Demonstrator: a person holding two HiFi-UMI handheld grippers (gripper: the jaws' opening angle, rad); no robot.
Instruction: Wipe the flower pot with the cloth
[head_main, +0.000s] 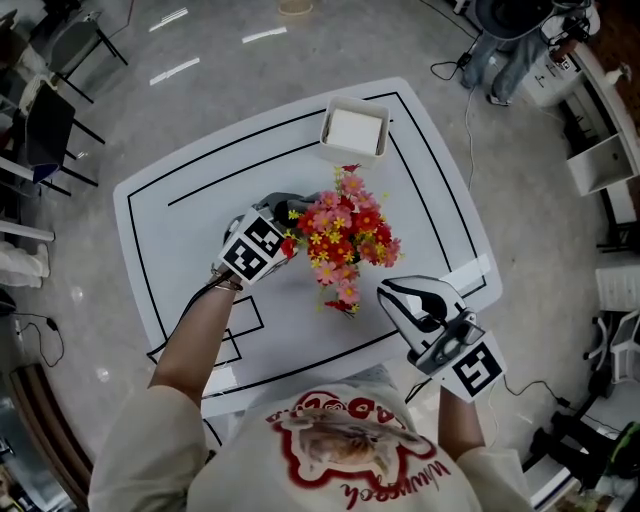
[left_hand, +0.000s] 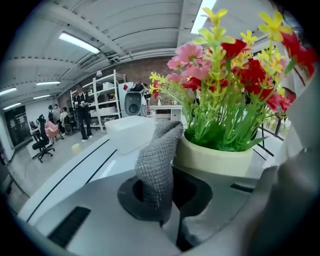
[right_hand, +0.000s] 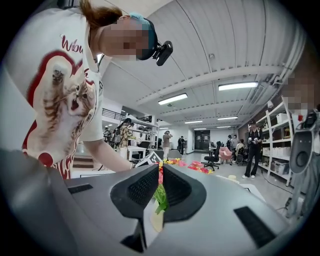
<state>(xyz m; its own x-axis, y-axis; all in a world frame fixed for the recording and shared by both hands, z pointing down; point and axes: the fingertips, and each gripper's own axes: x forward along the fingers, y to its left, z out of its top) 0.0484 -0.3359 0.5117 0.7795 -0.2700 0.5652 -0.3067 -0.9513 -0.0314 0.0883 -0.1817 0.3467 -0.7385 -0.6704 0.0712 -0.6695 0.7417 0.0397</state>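
I see coarse, nubbly cloth (left_hand: 156, 167). The pot (left_hand: 212, 159) looks smooth and matt; the table top (head_main: 190, 225) has a faint sheen.

Left claw (left_hand: 161, 186) pinched shut, forearm stretched forward; right claw (right_hand: 159, 192) held level, jaws nearly together, apparently gripping.

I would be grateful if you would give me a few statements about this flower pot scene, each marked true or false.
1. The left tool is shut on a grey cloth. True.
2. The flower pot lies tipped on its side. False: it stands upright on the table.
3. A white box sits on the table beyond the flowers. True.
4. The right tool has its jaws wide apart. False: they are nearly together, apparently closed on the flower pot's rim, with green leaves showing in the slit.
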